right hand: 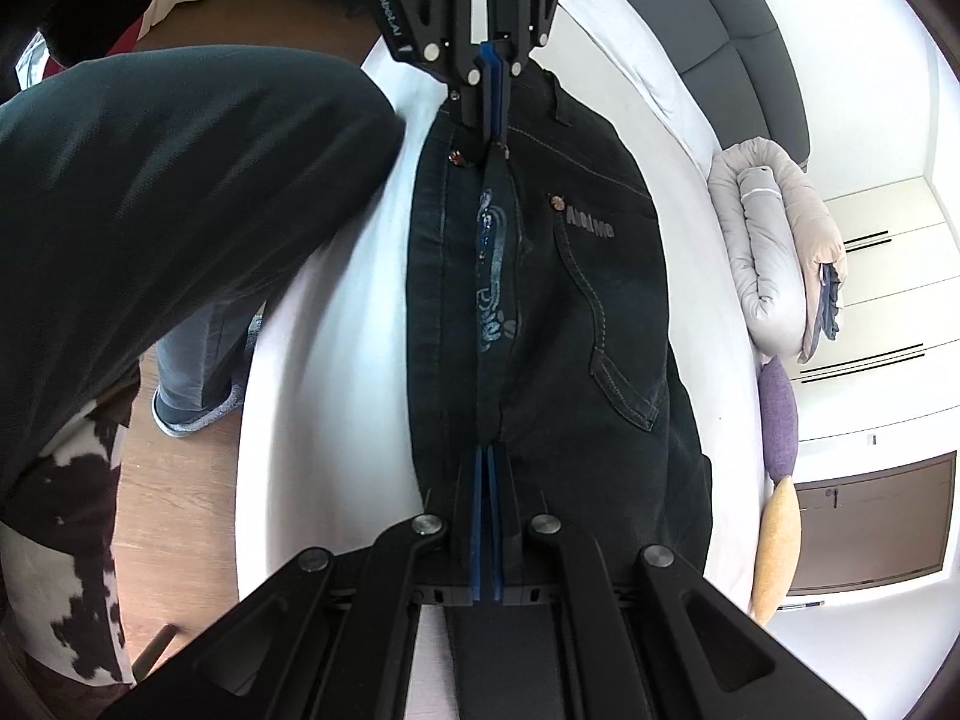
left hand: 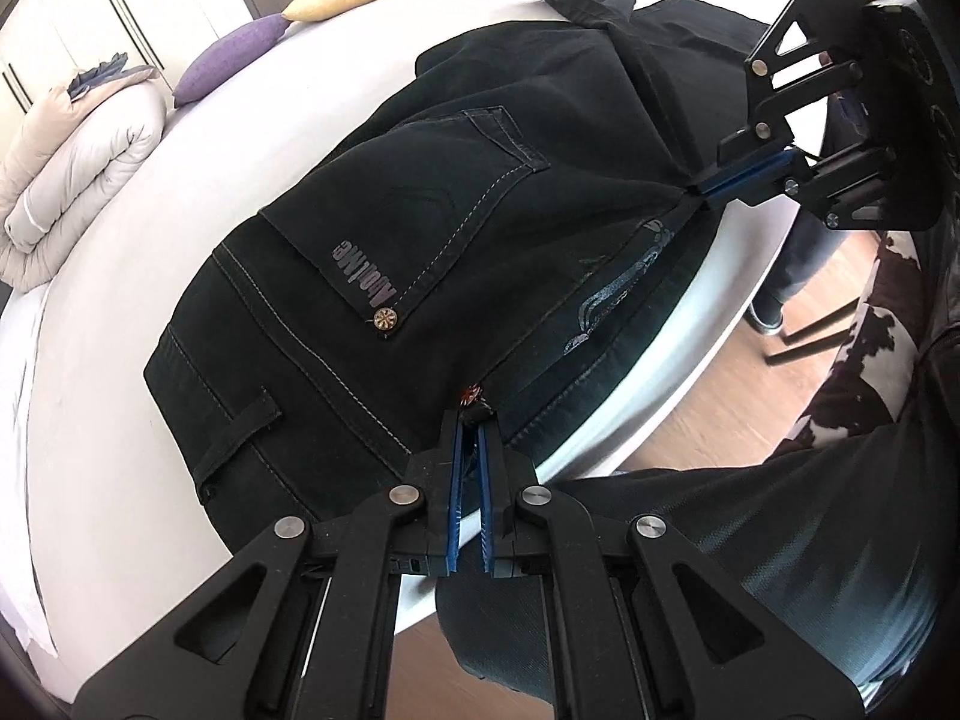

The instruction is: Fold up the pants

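Left wrist view shows my left tongs [left hand: 471, 420] and right tongs [left hand: 690, 195] both clenched on the pants [left hand: 420, 228], already halved lengthwise along the bed's [left hand: 120, 300] near edge; crosswise folds remain, I judge.

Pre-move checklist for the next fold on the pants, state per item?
1. Left tool clamped on the black pants near the waistband: ok, blue pads together on denim.
2. Right tool clamped on the pants: ok, shut on the fabric edge.
3. Edge between the two tools taut: ok, it runs straight in the right wrist view.
4. Pants fully on the bed: not ok, the held edge sits at the mattress side.
5. Landing area free: ok, duvet and purple pillow lie apart.
6. Leg ends aligned: cannot tell.
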`<state>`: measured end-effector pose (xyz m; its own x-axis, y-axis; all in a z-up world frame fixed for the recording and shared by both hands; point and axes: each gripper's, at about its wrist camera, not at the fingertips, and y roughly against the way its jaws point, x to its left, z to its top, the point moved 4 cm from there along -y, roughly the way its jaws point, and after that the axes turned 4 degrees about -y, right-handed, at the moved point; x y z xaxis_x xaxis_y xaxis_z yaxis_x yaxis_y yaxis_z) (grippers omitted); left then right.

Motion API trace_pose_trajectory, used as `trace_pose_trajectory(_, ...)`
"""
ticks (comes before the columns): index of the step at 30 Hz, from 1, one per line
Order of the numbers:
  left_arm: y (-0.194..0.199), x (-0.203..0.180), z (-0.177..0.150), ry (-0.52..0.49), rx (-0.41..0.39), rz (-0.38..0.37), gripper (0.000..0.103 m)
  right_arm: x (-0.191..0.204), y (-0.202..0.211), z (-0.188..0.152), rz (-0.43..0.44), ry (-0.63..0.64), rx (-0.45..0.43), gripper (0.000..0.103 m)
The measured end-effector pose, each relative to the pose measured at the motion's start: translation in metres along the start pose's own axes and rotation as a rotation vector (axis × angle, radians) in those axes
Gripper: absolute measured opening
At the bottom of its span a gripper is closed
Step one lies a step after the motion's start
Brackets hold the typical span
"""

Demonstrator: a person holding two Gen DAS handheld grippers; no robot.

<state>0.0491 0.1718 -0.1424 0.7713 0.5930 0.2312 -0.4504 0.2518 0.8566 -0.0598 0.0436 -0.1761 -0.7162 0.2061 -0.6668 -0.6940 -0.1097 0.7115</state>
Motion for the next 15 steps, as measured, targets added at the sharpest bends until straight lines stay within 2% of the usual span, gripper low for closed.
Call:
trace_pose_trajectory(7,-0.003,-0.011,-0.01,-0.006,0.03,-0.001,0.003,0.011,-0.005,-0.001,0.0,0.006,0.016,0.003)
trace_pose_trajectory(11,-0.006,-0.006,-0.018,0.029,0.057,0.016,0.003,0.014,-0.015,-0.002,0.009,-0.027,0.026,0.003)
trace_pose_trajectory(15,0.011,0.002,-0.021,0.059,0.072,0.036,0.004,0.011,-0.016,-0.001,0.011,-0.09,0.017,0.006)
